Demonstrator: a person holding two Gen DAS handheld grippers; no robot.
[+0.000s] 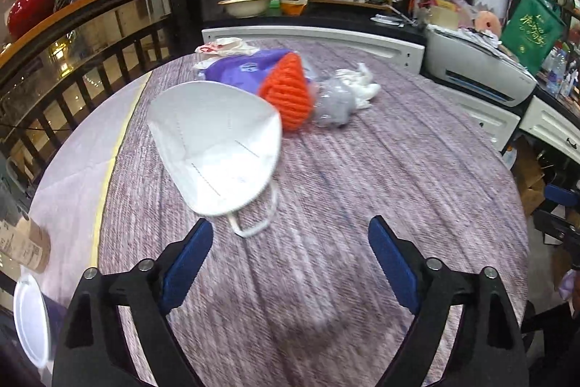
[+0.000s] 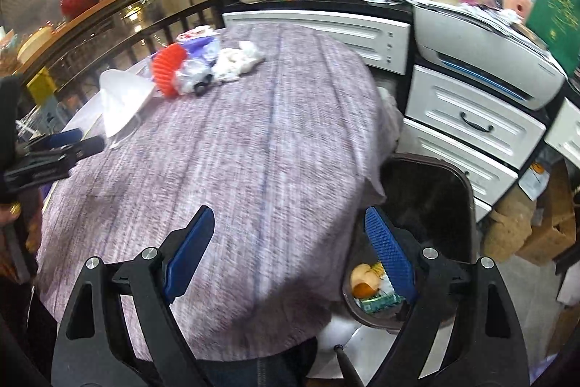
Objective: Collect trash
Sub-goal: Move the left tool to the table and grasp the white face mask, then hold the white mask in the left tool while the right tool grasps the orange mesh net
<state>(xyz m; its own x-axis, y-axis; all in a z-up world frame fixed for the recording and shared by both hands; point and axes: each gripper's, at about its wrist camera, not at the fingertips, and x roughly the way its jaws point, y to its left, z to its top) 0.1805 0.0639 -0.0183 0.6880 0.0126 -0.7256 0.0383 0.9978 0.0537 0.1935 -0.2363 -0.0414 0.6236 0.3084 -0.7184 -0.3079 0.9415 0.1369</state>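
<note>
Covering nearly all of both views, a desk [image 1: 362,205] under a mauve woven cloth with fine streaks carries the rubbish at its far left part. Beyond it stand white panelled drawers [image 2: 471,122] with a grey printer [image 2: 485,60] on top. Only the right wrist view shows the dark bin [image 2: 467,191], standing on the floor off the desk's right edge, with food scraps and a green wrapper in its bottom.

Largest of the trash is a white folded face mask [image 1: 217,144], smooth and leaf-shaped, lying flat; in the left wrist view its long axis runs from upper left to lower right, ear loops trailing toward the camera. Behind it lie a purple plastic bag [image 1: 235,68], a ribbed orange cone-shaped piece [image 1: 290,93] whose tip points away, a crumpled clear-grey wrapper [image 1: 333,104] and a wad of white tissue [image 1: 359,84], all bunched together, touching or overlapping.

Blue ridged pads line each claw. The left claw [image 1: 290,249] has its jaws wide apart with nothing between them, just short of the mask's loops. The right claw [image 2: 290,242] is likewise spread and empty, over the desk's near right edge, one finger above the bin.
</note>
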